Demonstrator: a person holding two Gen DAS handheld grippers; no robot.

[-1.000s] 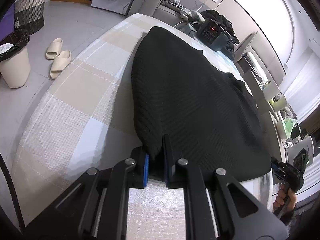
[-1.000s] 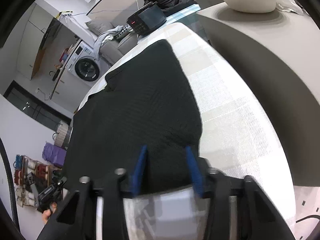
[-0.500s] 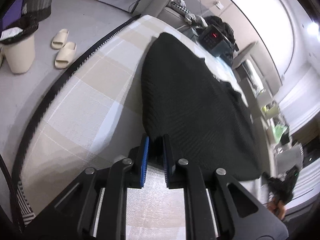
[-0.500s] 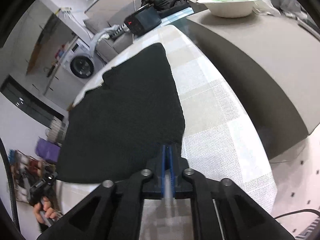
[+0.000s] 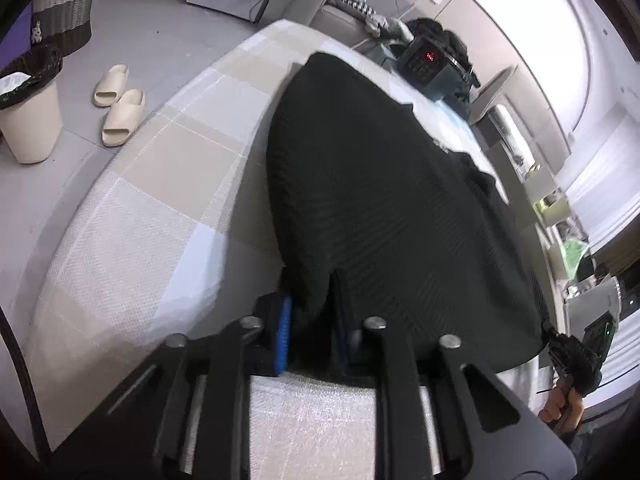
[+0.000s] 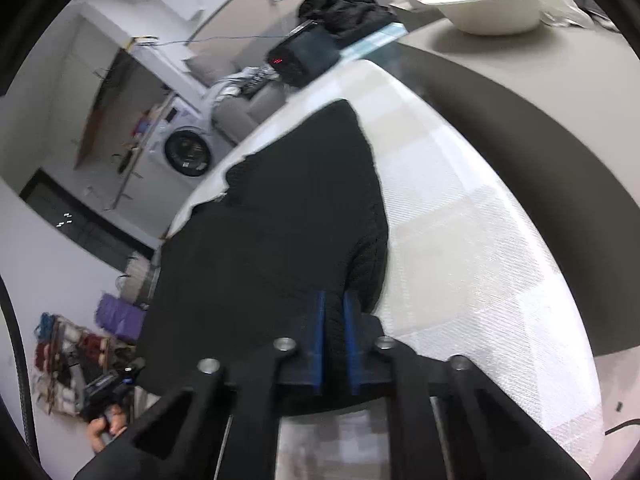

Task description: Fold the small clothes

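A black knitted garment [image 5: 380, 200] lies spread on a table with a beige and white checked cloth [image 5: 160, 168]. My left gripper [image 5: 316, 312] is shut on the garment's near left corner, and the cloth bunches up between its blue pads. My right gripper [image 6: 334, 320] is shut on the garment [image 6: 280, 232] at its near right corner, lifting that edge a little. Each view shows the other gripper at the far end of the near hem: the right gripper [image 5: 580, 356] in the left view, the left gripper [image 6: 108, 384] in the right.
A dark appliance with red digits [image 5: 428, 60] stands at the far end of the table beside a heap of dark clothes [image 6: 344, 8]. A white bowl [image 6: 492, 8] sits on a grey counter. On the floor are slippers [image 5: 120, 116], a bin [image 5: 28, 108] and a basket [image 5: 64, 4].
The right gripper went from open to shut on the garment's corner. The left gripper stayed shut on its corner. Both corners have risen slightly off the table and the fabric bunches at the pads.
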